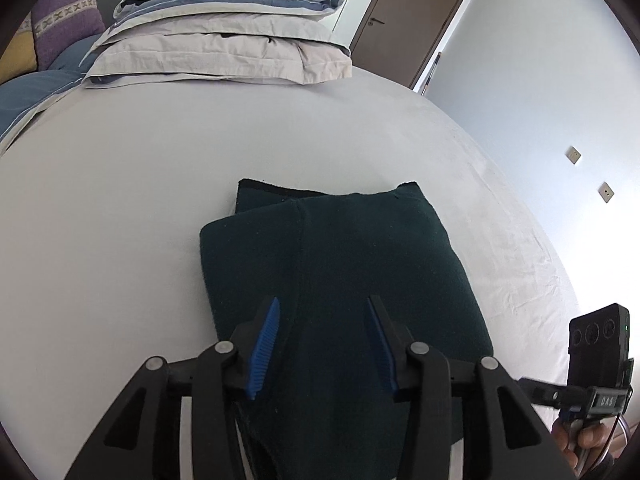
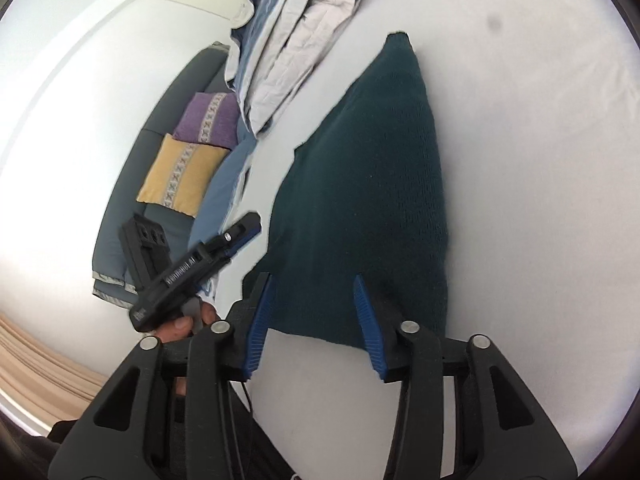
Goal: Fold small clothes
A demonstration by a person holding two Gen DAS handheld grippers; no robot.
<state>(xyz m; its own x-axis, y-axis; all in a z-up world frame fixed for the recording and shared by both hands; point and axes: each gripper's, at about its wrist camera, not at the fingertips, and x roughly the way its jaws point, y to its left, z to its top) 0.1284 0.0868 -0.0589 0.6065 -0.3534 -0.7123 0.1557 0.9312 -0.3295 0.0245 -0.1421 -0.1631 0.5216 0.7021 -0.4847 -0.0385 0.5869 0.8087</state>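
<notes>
On the left of the left wrist view, folded grey-and-blue bedding [image 1: 224,36] and a purple patterned cushion [image 1: 66,16] are stacked at the far end, probably pushed there to leave the pale grey bed sheet [image 1: 120,208] free as a folding surface. In the middle lies the dark teal knitted garment [image 1: 340,264], folded into a thick pad with a doubled layer showing at its far left corner, flat on the sheet near the person. The left gripper [image 1: 324,340] hangs just above its near end, blue-padded jaws partly apart with nothing pinched between them; that reads as a release after laying a fold down. To the right, a brown door [image 1: 408,20] and a white wall with two small wall plates [image 1: 574,155] close the room. In the right wrist view, a yellow patterned cushion [image 2: 182,176] rests on a grey sofa at left; the right gripper [image 2: 316,316] points at the garment's near edge, jaws half open, fabric between the tips but apparently not clamped, perhaps ready to tidy that edge.
</notes>
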